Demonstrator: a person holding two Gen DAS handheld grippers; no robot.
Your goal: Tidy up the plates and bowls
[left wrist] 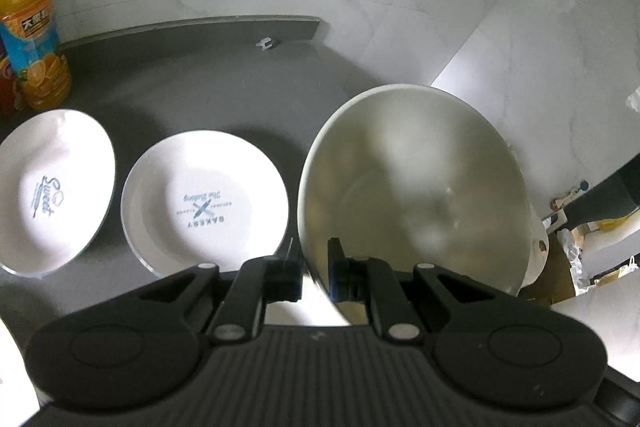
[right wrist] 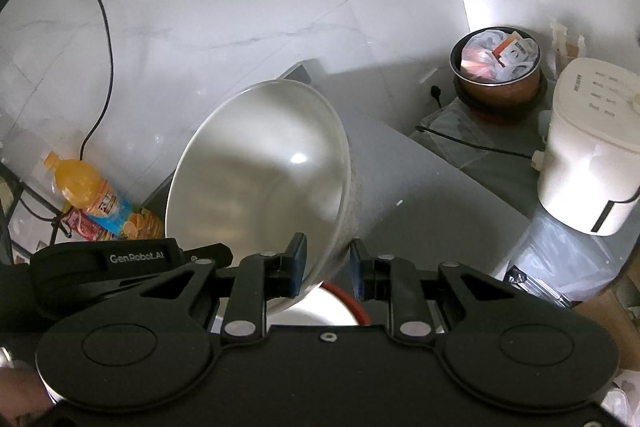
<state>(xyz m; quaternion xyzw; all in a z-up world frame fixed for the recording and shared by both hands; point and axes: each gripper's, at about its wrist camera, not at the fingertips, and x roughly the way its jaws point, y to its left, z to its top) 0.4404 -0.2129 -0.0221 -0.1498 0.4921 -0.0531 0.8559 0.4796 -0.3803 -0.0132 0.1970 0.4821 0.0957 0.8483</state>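
Note:
In the left wrist view my left gripper (left wrist: 316, 273) is shut on the near rim of a big pale bowl (left wrist: 412, 187), one finger inside and one outside. The bowl is tilted up off the grey table (left wrist: 200, 99). Two white printed plates lie there side by side: a "Sweet" plate (left wrist: 52, 187) at far left and a "Bakery" plate (left wrist: 204, 199) beside the bowl. In the right wrist view my right gripper (right wrist: 328, 267) is shut on the rim of a tilted pale bowl (right wrist: 260, 167). I cannot tell whether it is the same bowl.
An orange juice bottle (left wrist: 32, 19) stands at the table's back left, with a red packet beside it. A white cooker (right wrist: 592, 155), a brown pot full of bags (right wrist: 496, 75) and a black cable (right wrist: 106, 39) lie beyond the table edge. A red-rimmed white dish (right wrist: 352, 303) shows under the right gripper.

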